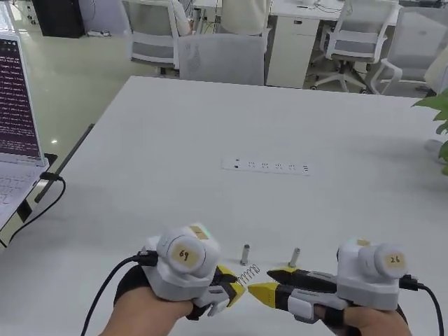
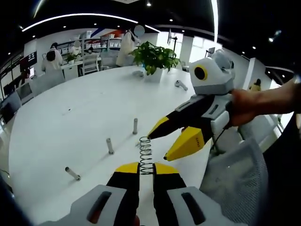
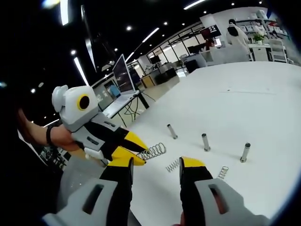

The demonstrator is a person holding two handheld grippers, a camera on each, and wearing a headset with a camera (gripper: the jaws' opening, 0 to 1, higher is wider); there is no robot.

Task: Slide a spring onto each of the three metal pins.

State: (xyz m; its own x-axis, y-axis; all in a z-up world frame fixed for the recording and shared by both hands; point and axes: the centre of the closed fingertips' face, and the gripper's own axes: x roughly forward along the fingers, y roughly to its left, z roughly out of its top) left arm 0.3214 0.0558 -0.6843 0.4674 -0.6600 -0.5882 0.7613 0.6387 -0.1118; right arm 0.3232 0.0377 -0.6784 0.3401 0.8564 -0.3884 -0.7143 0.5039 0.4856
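Nothing is threaded yet: all three pins (image 3: 205, 141) stand bare on the worktop (image 1: 210, 126). The left gripper (image 2: 146, 169) has its jaws pinched on one spring (image 2: 146, 153), just short of the pins. The right gripper (image 3: 158, 165) faces it, jaws wide and empty, with two loose springs (image 3: 173, 165) lying nearby. Beyond the pins there is open room as far as a power strip (image 1: 266, 166).

On the near side of the power strip (image 1: 266, 166), the tabletop (image 1: 175, 154) is bare and open to you, right down to the upright pins (image 1: 245, 253). Well left of the strip, a laptop (image 1: 14, 140) and a black cable (image 1: 49, 199) crowd the edge. Far to its right, plant leaves (image 1: 437, 112) lean in.
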